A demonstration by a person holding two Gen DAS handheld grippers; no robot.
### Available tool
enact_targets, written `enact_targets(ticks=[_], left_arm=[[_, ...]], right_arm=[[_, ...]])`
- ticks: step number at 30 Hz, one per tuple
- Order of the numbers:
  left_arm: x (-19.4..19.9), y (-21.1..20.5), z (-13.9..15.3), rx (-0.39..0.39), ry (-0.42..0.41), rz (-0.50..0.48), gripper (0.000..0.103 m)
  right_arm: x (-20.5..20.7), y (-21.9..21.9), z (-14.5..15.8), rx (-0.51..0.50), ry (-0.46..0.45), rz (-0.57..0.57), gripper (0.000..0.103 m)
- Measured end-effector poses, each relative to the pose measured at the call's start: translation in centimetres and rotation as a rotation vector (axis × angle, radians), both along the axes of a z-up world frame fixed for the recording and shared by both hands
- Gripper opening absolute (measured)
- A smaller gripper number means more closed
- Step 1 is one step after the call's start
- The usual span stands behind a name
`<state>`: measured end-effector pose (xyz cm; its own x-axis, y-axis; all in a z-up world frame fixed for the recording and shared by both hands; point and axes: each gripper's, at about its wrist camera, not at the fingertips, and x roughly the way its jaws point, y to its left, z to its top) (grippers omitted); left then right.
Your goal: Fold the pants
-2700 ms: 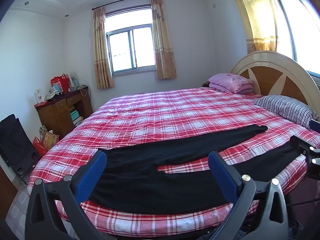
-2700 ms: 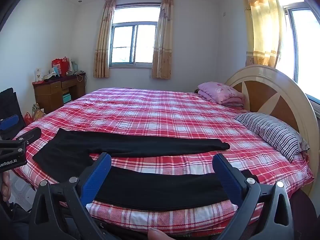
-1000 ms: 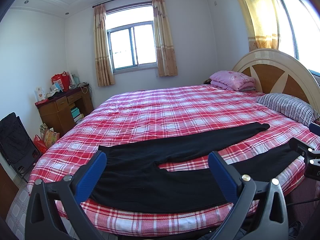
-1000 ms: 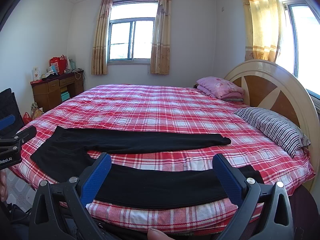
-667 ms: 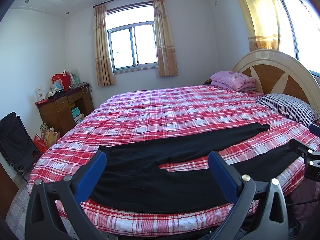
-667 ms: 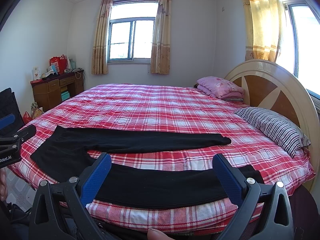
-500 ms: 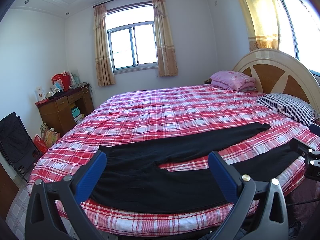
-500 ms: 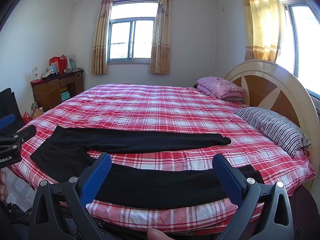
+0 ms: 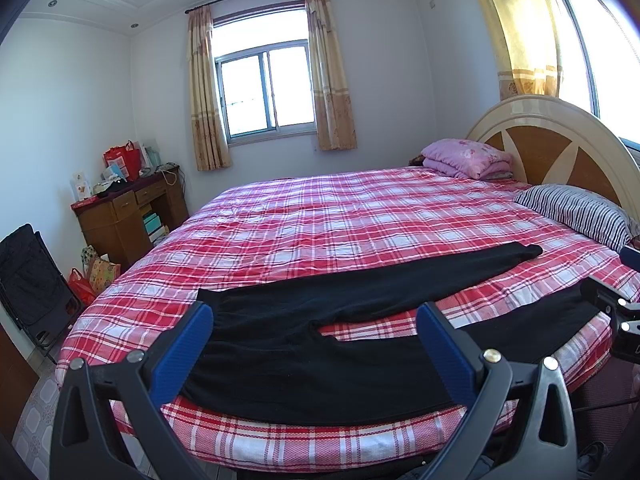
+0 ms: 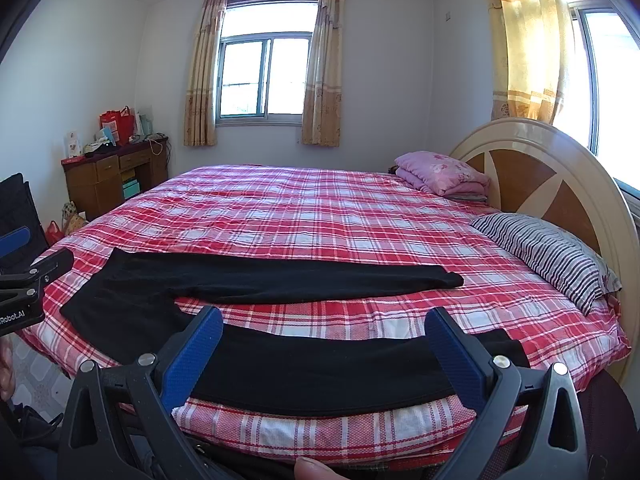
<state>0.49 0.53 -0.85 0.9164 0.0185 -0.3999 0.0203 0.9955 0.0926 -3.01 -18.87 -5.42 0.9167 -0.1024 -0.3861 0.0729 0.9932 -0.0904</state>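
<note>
Black pants (image 9: 320, 344) lie flat on the red plaid bed (image 9: 340, 220), waist at the left, both legs stretched to the right and spread apart; they also show in the right wrist view (image 10: 280, 280). My left gripper (image 9: 316, 332) is open and empty, held in front of the waist end near the bed's front edge. My right gripper (image 10: 324, 336) is open and empty, held in front of the near leg. Each gripper shows at the edge of the other's view.
A striped pillow (image 10: 548, 252) and a folded pink blanket (image 10: 440, 176) lie by the round headboard (image 10: 540, 176) at the right. A wooden desk (image 9: 128, 216) with bags stands at the far left, a black chair (image 9: 28, 280) beside it.
Both views have shifted only slightly. The pants lie as before and both grippers stay open.
</note>
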Motion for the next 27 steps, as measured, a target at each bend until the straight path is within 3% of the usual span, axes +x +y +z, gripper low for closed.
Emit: enact_targets(ticks=[13, 17, 23, 27], left_arm=[[0.5, -0.2, -0.4, 0.011, 0.008, -0.006, 0.103], [2.1, 0.5, -1.6, 0.007, 0.037, -0.014, 0.103], [7.0, 4.0, -4.6, 0.060, 0.074, 0.081, 0.103], [14.5, 9.4, -7.8, 0.074, 0.183, 0.162, 0.103]], right_arm=[[0.5, 0.1, -0.2, 0.000, 0.013, 0.005, 0.102], [1.9, -0.9, -1.0, 0.040, 0.044, 0.021, 0.102], [6.3, -2.4, -4.5, -0.022, 0.108, -0.045, 0.102], [11.7, -4.1, -6.8, -0.050, 0.210, -0.051, 0.102]])
